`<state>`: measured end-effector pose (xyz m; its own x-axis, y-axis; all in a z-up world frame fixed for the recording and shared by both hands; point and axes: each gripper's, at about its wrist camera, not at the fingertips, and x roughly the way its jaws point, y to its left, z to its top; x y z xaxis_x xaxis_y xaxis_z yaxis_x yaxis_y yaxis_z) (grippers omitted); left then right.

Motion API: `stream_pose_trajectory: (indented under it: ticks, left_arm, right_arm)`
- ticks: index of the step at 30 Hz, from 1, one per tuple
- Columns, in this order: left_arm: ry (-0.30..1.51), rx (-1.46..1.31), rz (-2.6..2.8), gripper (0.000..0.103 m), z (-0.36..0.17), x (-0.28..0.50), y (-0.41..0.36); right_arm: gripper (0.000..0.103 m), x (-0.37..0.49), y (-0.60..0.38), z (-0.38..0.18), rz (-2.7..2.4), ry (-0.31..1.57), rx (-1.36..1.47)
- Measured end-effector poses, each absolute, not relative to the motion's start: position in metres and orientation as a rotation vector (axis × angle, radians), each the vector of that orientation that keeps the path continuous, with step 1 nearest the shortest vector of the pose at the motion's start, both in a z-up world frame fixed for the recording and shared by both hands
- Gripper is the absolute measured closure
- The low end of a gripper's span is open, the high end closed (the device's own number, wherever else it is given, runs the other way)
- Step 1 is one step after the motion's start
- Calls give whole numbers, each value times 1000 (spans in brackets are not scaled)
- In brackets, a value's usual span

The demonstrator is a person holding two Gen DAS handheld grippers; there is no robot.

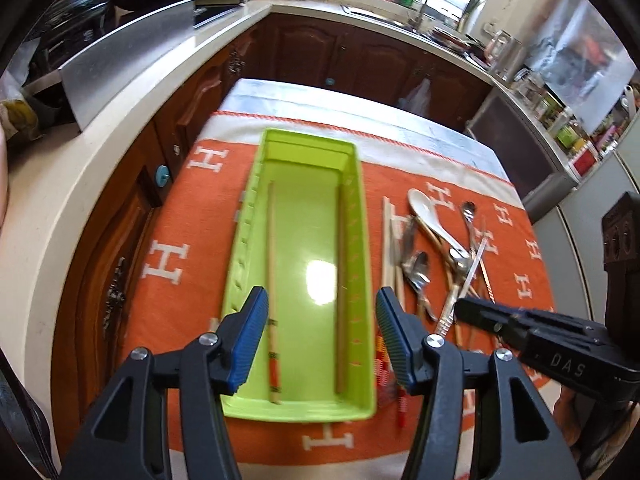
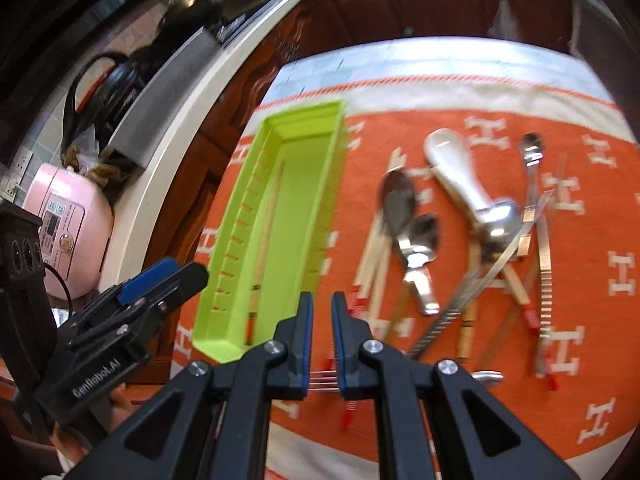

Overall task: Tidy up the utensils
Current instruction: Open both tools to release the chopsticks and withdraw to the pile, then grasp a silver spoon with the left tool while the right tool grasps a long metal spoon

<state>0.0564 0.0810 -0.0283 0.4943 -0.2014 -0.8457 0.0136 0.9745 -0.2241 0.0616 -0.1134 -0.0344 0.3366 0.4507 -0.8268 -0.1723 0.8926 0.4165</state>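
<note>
Left fingers (image 1: 256, 340) parted, empty, right fingers (image 2: 306, 340) nearly closed, empty, orange cloth (image 1: 516, 256), kitchen counter (image 1: 52, 200).

I've got the left wrist cam looking steeply down along its fingers, right over the green tray (image 1: 304, 280) — close, the tray fills centre frame, kitchen counter (image 1: 120, 128) curving off behind. Right wrist cam tilts down too, sitting further right, over the loose utensil pile (image 2: 472, 232) on the orange cloth (image 2: 580, 320). Both views share tray, pile and cloth (each also catches the other gripper at its edge) — heavy fisheye bend on both.
</note>
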Motion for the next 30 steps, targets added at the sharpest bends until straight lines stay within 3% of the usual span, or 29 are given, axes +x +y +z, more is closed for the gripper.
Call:
stream_pose_trajectory:
  ticks: [2,4,5,18,20,30]
  left_arm:
    - [1062,-186,-149,38,-26,54,72]
    - [1059,-150,-142,22,-23,50,61]
    - [1052,-128,-139,19,-21,49,54]
    - [1091,-34,-242,18,-41,51,-22]
    - [1105,-21,-254,23,-49,55,-29]
    - [1220,-26,-293,71,-92,84,-54]
  right_arm:
    - [94,51,-133,-28,390,1092,304]
    - [93,43,-149,-25,377,1044,339]
    - [90,39,-157,-23,369,1026,346]
    - [88,17,-211,-39,217,1048,225]
    - [88,17,-219,-45,208,1049,216]
    - [88,27,-255,-77,201,1089,289]
